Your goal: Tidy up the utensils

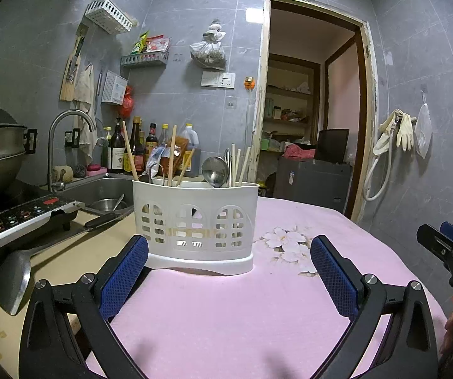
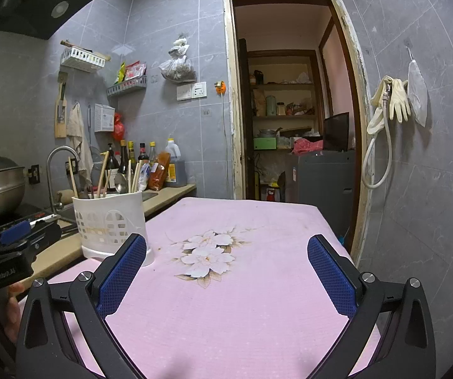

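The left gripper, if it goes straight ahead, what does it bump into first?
Most likely the white plastic utensil holder with arched cut-outs, standing on the pink flowered tablecloth right ahead of the open left gripper. Nothing lies between them, though the gap is hard to judge.

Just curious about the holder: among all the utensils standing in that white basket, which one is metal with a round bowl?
The ladle, right of centre in the white basket. Its shiny round bowl points up, while the chopsticks around it are plain pale sticks.
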A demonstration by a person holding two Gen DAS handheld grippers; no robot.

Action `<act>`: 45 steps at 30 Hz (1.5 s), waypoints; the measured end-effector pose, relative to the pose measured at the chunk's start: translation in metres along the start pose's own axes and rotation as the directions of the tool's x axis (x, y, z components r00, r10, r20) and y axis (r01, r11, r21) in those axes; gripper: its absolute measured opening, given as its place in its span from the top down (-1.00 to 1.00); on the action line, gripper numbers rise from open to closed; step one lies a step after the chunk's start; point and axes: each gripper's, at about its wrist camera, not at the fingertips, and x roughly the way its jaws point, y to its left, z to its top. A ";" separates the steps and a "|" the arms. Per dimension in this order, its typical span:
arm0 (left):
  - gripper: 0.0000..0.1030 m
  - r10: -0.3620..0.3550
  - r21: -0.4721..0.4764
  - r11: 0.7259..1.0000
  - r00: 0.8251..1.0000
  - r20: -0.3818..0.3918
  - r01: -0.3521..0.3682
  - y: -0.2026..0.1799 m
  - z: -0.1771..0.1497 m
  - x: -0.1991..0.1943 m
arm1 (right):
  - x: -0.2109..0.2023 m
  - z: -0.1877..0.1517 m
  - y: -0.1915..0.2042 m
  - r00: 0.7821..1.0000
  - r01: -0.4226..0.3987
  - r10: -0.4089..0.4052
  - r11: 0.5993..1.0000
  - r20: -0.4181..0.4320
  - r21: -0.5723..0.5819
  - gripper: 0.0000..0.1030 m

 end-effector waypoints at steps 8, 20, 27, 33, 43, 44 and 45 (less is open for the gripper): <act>-0.96 0.001 -0.005 1.000 1.000 -0.001 -0.001 0.002 -0.001 0.000 | 0.000 0.000 0.000 1.000 -0.001 0.001 1.000 0.003 0.000 -1.00; -0.96 0.005 -0.010 1.000 1.000 0.002 -0.005 0.006 -0.001 -0.002 | -0.001 0.001 0.000 1.000 0.000 0.000 1.000 0.006 0.000 -1.00; -0.96 0.006 -0.007 1.000 1.000 0.001 -0.006 0.005 -0.002 -0.003 | -0.002 0.002 0.000 1.000 0.001 -0.001 1.000 0.006 -0.001 -1.00; -0.96 0.006 -0.007 1.000 1.000 0.001 -0.006 0.005 -0.002 -0.003 | -0.002 0.003 0.000 1.000 0.000 0.000 1.000 0.007 -0.002 -1.00; -0.96 0.015 -0.003 1.000 1.000 0.006 -0.015 0.005 -0.003 -0.005 | -0.003 0.003 0.001 1.000 0.000 0.000 1.000 0.007 -0.001 -1.00; -0.96 0.009 0.000 1.000 1.000 0.001 -0.009 0.006 -0.003 -0.005 | -0.003 0.002 0.001 1.000 0.000 0.000 1.000 0.007 -0.001 -1.00; -0.96 0.010 0.002 1.000 1.000 0.002 -0.010 0.005 -0.004 -0.006 | -0.003 0.002 0.001 1.000 0.000 0.000 1.000 0.007 -0.001 -1.00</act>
